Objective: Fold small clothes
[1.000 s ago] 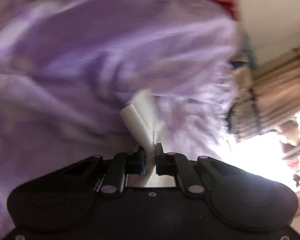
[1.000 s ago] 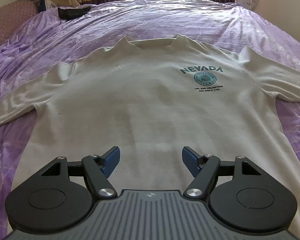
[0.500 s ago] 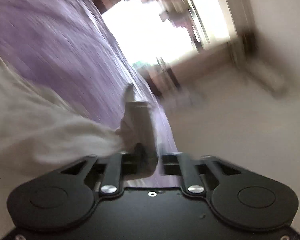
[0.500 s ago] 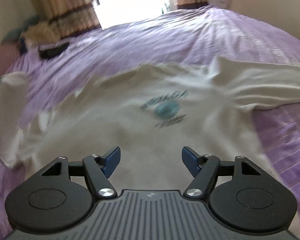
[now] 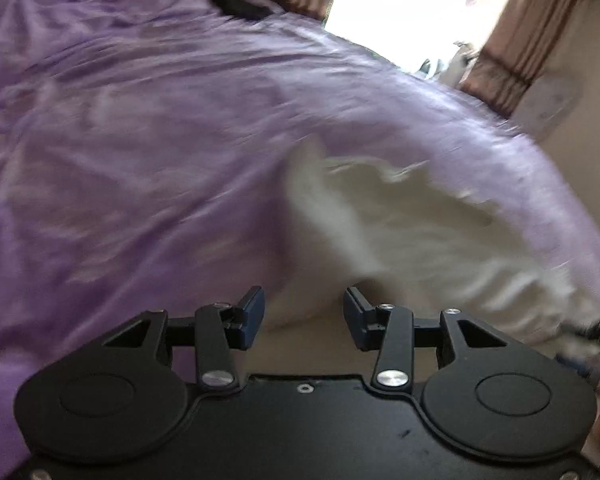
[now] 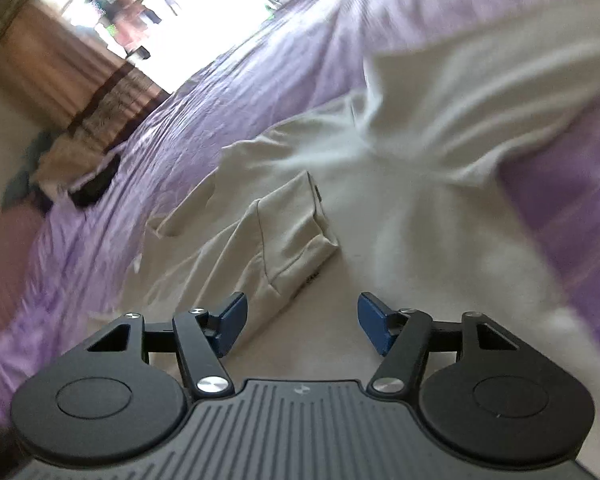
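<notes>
1. Left gripper [image 5: 303,312]: a second ago its fingers were clenched on the cream sleeve; now they stand spread and released, nothing between them. It hangs above the cream long-sleeve shirt [image 5: 412,232], which lies on the bed's purple bedsheet [image 5: 148,152]. Left view is motion-blurred, so fabric detail there is unclear.
2. Change: the left sleeve [image 6: 276,236] has been carried inward and dropped. In the right wrist view it now lies folded across the shirt's body, cuff end pointing toward the collar side, slightly rumpled.
3. Right gripper [image 6: 299,322]: fingers apart as before, holding nothing. It has swung from a square-on view of the chest to a tilted one, hovering just above the shirt body with the folded sleeve just ahead of its left finger.
4. The opposite sleeve [image 6: 480,92] lies stretched out onto the sheet, not yet folded.
5. Judgement: first sleeve fold looks done. Next probably the other sleeve, then the body folds. The dropped sleeve sits a bit bunched and may need flattening.
6. Background: curtains [image 6: 60,68] and bright window, irrelevant.
</notes>
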